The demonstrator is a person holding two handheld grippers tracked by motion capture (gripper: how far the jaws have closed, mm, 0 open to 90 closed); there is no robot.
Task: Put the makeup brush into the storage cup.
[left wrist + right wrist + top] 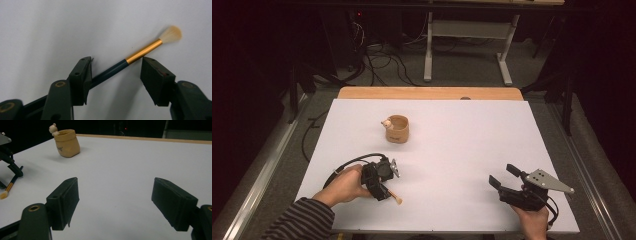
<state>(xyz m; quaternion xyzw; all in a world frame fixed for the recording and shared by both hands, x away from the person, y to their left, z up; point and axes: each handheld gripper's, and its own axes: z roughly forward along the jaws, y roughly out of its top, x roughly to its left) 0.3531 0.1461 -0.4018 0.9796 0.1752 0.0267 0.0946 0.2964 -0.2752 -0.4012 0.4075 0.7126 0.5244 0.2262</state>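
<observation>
A small brush [142, 51] with a dark handle, gold ferrule and pale bristles lies on the white table sheet [472, 140]. My left gripper [116, 59] points down over it with the handle slanting between the jaws. The handle runs close along one pad [82, 80], and the other pad stands just clear of the ferrule. In the high view the left gripper [384, 192] sits at the front left, the brush [395, 197] poking out beside it. My right gripper [502, 173] rests at the front right, jaws wide open with nothing between them [116, 182].
A tan pot [397, 128] with a little figure on its rim stands at the middle back of the sheet, also visible from the right gripper [67, 143]. A wooden strip [429, 93] borders the far edge. Desk legs and cables lie on the floor beyond.
</observation>
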